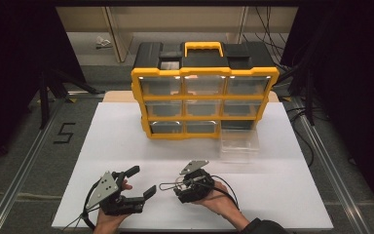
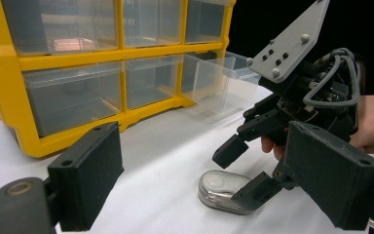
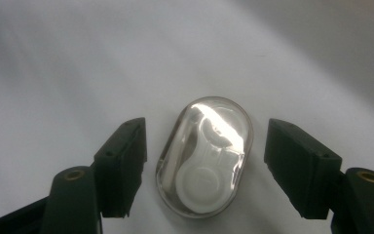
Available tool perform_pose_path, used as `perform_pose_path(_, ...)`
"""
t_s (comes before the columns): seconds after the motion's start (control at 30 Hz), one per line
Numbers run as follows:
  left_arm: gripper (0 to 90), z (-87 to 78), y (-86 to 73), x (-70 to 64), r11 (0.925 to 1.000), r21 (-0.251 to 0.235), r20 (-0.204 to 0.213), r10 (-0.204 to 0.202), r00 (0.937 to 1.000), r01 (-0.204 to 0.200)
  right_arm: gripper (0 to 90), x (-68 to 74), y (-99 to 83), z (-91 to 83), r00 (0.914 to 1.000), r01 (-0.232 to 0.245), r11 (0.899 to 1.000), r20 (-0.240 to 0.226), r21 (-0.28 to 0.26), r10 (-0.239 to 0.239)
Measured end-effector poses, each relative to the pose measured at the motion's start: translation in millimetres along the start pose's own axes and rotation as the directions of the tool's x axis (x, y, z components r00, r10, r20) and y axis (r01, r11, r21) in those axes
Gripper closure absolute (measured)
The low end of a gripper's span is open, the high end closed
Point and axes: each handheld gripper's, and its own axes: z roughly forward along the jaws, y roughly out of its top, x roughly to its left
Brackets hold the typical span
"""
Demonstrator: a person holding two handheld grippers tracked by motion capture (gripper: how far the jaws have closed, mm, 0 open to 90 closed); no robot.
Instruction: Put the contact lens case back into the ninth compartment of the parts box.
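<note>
your right gripper (image 3: 205,161) straddles the clear oval case (image 3: 204,156), jaws wide, not touching; left gripper (image 1: 135,183) gapes open, empty.

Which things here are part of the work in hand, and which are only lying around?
In use:
- small clear case, lying on the white table
- right gripper, open, jaws on either side of the case
- pulled-out clear drawer, probably

Lying about:
- left gripper, open, holding nothing
- yellow drawer cabinet
- cables on the floor
</note>
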Motion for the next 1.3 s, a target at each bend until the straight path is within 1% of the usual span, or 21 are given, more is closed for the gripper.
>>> perform_pose_path(0.03,13.8,0.3,-0.1,0.1,1.0000,0.003,-0.005,0.000,1.0000,0.000,33.9,-0.6,-0.1,0.9,1.0000,0.003,1.000,0.000,-0.002,-0.003)
perform_pose_path(0.1,13.8,0.7,-0.4,0.5,0.9999,0.010,-0.009,-0.002,1.0000,0.002,35.0,-0.6,-0.2,1.9,1.0000,-0.006,1.000,-0.001,0.005,0.006)
perform_pose_path(0.13,13.8,0.7,-0.4,0.6,1.0000,0.010,-0.010,-0.002,0.9999,0.002,35.5,-1.5,-0.6,2.7,1.0000,0.003,1.000,-0.002,0.004,-0.003)
perform_pose_path(0.17,13.9,0.5,-0.3,0.7,1.0000,0.008,-0.012,-0.001,0.9999,0.001,35.9,-1.0,-0.7,3.2,1.0000,-0.005,1.000,-0.001,0.009,0.005)
perform_pose_path(0.23,14.0,0.1,-0.1,0.8,1.0000,0.006,-0.013,-0.001,0.9999,0.001,37.1,-1.9,-1.2,5.1,1.0000,0.005,1.000,-0.002,0.011,-0.004)
perform_pose_path(0.4,14.1,0.3,-0.1,0.7,1.0000,0.008,-0.014,0.001,0.9999,-0.001,38.4,-2.7,-1.8,7.8,0.9999,0.010,1.000,-0.004,0.019,-0.010)
perform_pose_path(0.43,14.1,0.4,-0.2,0.7,1.0000,0.009,-0.014,0.002,0.9999,-0.001,38.7,-2.1,-1.8,8.7,1.0000,-0.003,1.000,-0.003,0.024,0.003)
perform_pose_path(0.57,14.1,0.5,-0.2,0.9,1.0000,0.010,-0.015,-0.001,0.9999,0.001,40.8,-1.8,-2.2,10.7,1.0000,-0.001,1.000,-0.008,0.026,0.001)
perform_pose_path(0.6,14.1,0.4,-0.3,1.1,1.0000,0.010,-0.018,-0.001,0.9998,0.001,41.1,-1.8,-2.5,11.2,0.9999,0.013,1.000,-0.006,0.025,-0.013)
perform_pose_path(0.67,14.1,0.3,-0.3,1.5,0.9999,0.012,-0.019,-0.001,0.9998,0.001,43.9,-0.6,-2.6,11.1,0.9998,0.020,0.999,-0.001,0.027,-0.020)
perform_pose_path(0.7,14.2,0.4,-0.3,1.6,0.9999,0.011,-0.019,-0.001,0.9998,0.001,46.8,-0.8,-2.7,10.7,0.9996,0.028,0.999,0.004,0.028,-0.028)
perform_pose_path(0.73,14.2,0.4,-0.3,1.6,0.9999,0.011,-0.019,0.000,0.9998,0.001,49.2,0.1,-2.7,10.3,0.9998,0.018,0.999,0.012,0.029,-0.018)
perform_pose_path(0.9,14.2,0.7,-0.4,1.3,0.9999,0.013,-0.018,0.001,0.9998,0.000,49.4,0.2,-3.3,10.3,0.9997,0.018,1.000,0.017,0.026,-0.018)
perform_pose_path(0.93,14.2,0.7,-0.4,1.4,0.9999,0.013,-0.018,0.000,0.9998,0.000,49.5,-0.5,-3.8,10.5,0.9993,0.032,0.999,0.018,0.020,-0.032)
perform_pose_path(1.03,14.2,0.5,-0.3,1.7,0.9999,0.011,-0.018,-0.001,0.9998,0.001,49.5,-0.2,-3.5,9.6,0.9996,0.020,1.000,0.021,0.022,-0.020)
perform_pose_path(1.07,14.2,0.5,-0.3,1.7,0.9999,0.010,-0.018,-0.002,0.9998,0.002,49.6,-2.5,-2.9,7.8,0.9995,0.023,1.000,0.021,0.009,-0.023)
perform_pose_path(1.1,14.2,0.5,-0.3,1.7,0.9999,0.010,-0.018,-0.002,0.9998,0.002,49.6,-2.5,-2.9,7.8,0.9995,0.023,1.000,0.021,0.009,-0.023)
perform_pose_path(1.13,14.2,0.5,-0.3,1.8,0.9999,0.011,-0.018,-0.001,0.9998,0.001,49.6,-2.8,-2.3,6.4,0.9997,0.013,1.000,0.021,0.001,-0.013)
perform_pose_path(1.3,14.2,0.5,-0.2,1.5,0.9999,0.011,-0.018,-0.001,0.9998,0.001,49.6,-7.8,0.9,-2.8,0.9997,0.002,0.999,0.025,-0.038,-0.001)
